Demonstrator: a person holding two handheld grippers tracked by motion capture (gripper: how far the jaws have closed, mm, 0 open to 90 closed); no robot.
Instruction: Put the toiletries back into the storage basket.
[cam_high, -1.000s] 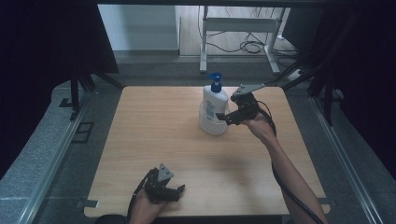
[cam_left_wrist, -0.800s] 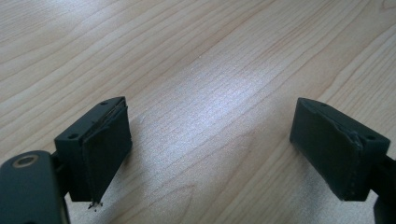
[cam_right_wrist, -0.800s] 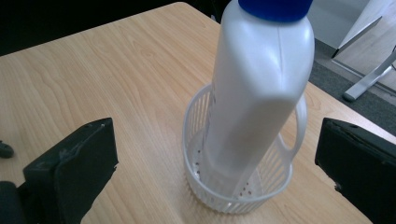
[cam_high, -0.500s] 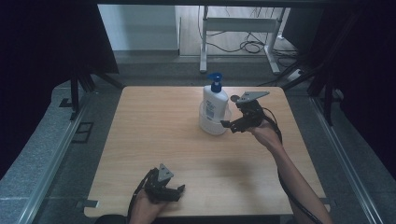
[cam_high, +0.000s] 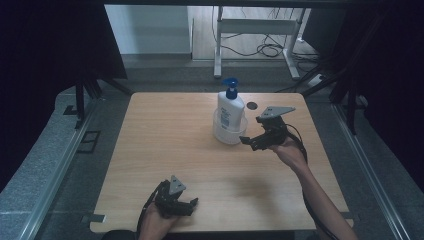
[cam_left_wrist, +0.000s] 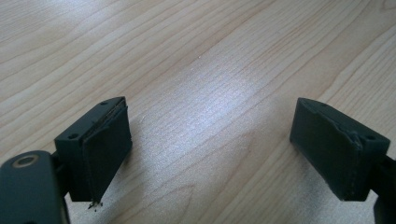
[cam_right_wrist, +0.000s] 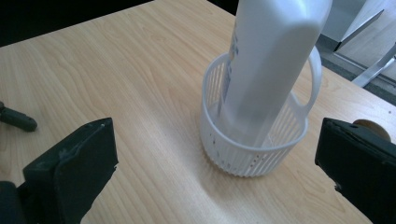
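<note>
Bottle (cam_right_wrist: 266, 60) top cut off, in basket (cam_right_wrist: 243, 149)

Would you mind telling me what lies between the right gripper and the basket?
Nothing: bare table separates the right gripper from the basket, as its own view shows.

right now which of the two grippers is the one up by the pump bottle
The right gripper, open just beside the white basket holding the pump bottle. The left gripper sits at the table's near edge, open over bare wood.
</note>
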